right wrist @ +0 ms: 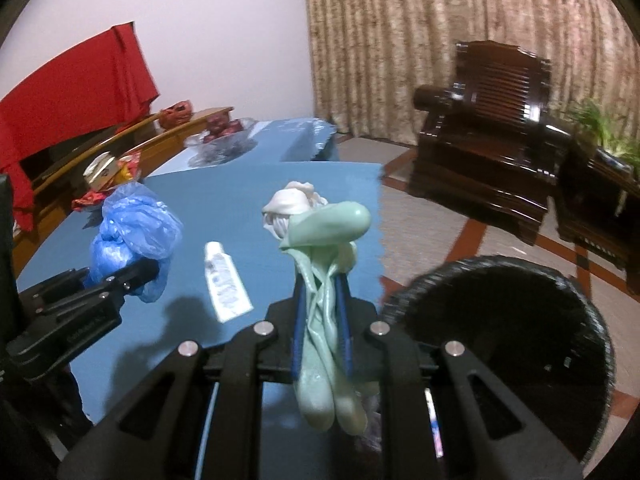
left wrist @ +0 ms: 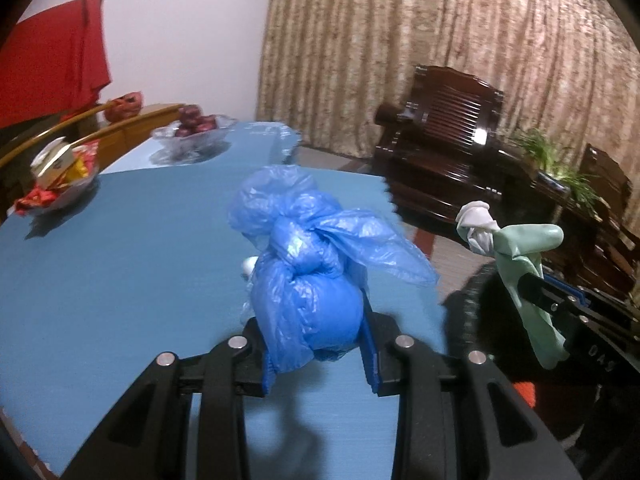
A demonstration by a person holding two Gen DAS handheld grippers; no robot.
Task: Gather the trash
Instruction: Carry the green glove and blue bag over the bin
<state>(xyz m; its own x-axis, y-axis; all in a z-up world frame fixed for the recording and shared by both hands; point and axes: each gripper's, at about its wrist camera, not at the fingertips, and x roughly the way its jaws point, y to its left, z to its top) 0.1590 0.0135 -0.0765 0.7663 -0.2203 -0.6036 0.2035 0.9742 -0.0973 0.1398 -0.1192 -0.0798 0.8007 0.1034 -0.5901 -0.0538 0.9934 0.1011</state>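
My left gripper (left wrist: 316,344) is shut on a knotted blue plastic bag (left wrist: 308,272) and holds it above the blue table (left wrist: 120,280). It also shows in the right wrist view (right wrist: 128,236), at the left. My right gripper (right wrist: 322,308) is shut on a pale green rubber glove (right wrist: 324,280) with a white wad (right wrist: 292,200) at its top, held near the table's right edge. The glove also shows in the left wrist view (left wrist: 520,264). A black round trash bin (right wrist: 512,344) stands on the floor to the right, just below the table edge. A white tube (right wrist: 226,280) lies on the table between the grippers.
A glass bowl of red fruit (left wrist: 196,128) and a bowl of wrapped snacks (left wrist: 60,180) sit at the table's far left. A dark wooden armchair (left wrist: 448,144) and a side table with plants (left wrist: 560,176) stand beyond the table. Curtains hang behind.
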